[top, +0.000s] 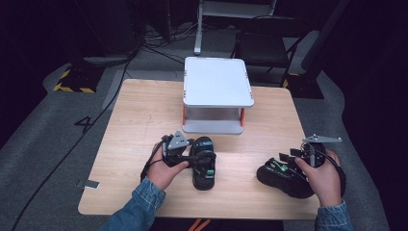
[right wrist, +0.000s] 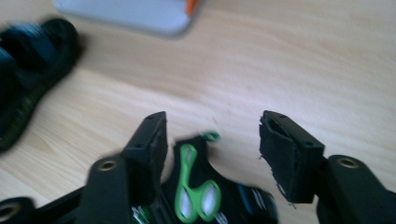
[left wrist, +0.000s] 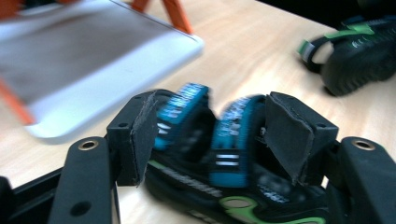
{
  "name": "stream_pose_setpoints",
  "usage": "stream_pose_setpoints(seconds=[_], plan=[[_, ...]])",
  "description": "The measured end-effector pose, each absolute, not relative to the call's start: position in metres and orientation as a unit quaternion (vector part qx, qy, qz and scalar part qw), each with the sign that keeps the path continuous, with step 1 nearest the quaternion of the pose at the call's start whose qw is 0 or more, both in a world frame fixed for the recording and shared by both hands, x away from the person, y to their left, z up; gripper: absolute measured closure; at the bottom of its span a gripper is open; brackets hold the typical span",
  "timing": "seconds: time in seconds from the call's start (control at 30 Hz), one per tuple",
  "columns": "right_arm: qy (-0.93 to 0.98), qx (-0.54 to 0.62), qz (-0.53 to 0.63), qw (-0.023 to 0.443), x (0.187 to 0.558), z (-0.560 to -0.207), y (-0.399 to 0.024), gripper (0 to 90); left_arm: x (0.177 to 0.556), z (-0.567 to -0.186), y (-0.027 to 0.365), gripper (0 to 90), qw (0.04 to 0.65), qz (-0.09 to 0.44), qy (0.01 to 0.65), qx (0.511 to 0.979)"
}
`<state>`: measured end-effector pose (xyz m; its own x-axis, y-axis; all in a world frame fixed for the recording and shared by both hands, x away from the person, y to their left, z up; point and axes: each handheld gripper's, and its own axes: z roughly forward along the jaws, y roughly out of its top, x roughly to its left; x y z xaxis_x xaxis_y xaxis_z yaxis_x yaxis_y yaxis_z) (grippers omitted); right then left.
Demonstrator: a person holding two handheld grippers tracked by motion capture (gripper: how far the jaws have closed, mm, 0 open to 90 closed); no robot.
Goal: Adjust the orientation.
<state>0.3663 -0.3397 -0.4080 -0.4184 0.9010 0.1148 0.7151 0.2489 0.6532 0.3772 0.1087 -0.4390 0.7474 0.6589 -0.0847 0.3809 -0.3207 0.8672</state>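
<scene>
- The left gripper (top: 192,156) has its jaws spread around the blue straps of a black sandal (top: 204,164) lying mid-table, probably lining up a grip; pad contact is unclear.
- The right gripper (top: 287,161) hangs open above the second sandal (top: 281,179) near the table's right edge.
- A white two-tier shelf (top: 217,82) stands behind, likely where the pair belongs.
- The blurred strap lettering is unreadable.
</scene>
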Motion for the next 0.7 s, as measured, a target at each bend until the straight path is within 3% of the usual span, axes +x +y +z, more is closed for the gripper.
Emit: stream_pose_setpoints(seconds=[0.2,0.33,0.5,0.6,0.7], plan=[[0.786,0.544,0.272,0.113,0.366,-0.418,-0.348,47.9,0.383,-0.438,0.127,35.0,0.475,0.159,0.362,0.786],[0.757,0.577,0.296,0.081,0.366,-0.426,-0.358,48.5,0.388,-0.44,0.131,34.5,0.473,0.157,0.373,0.783],[0.744,0.591,0.304,0.075,0.365,-0.427,-0.366,48.3,0.388,-0.441,0.129,33.2,0.469,0.16,0.368,0.787],[0.744,0.593,0.297,0.085,0.365,-0.427,-0.369,55.6,0.388,-0.441,0.128,33.1,0.468,0.16,0.369,0.787],[0.758,0.574,0.299,0.085,0.366,-0.428,-0.366,74.7,0.388,-0.441,0.127,33.0,0.469,0.16,0.367,0.787]])
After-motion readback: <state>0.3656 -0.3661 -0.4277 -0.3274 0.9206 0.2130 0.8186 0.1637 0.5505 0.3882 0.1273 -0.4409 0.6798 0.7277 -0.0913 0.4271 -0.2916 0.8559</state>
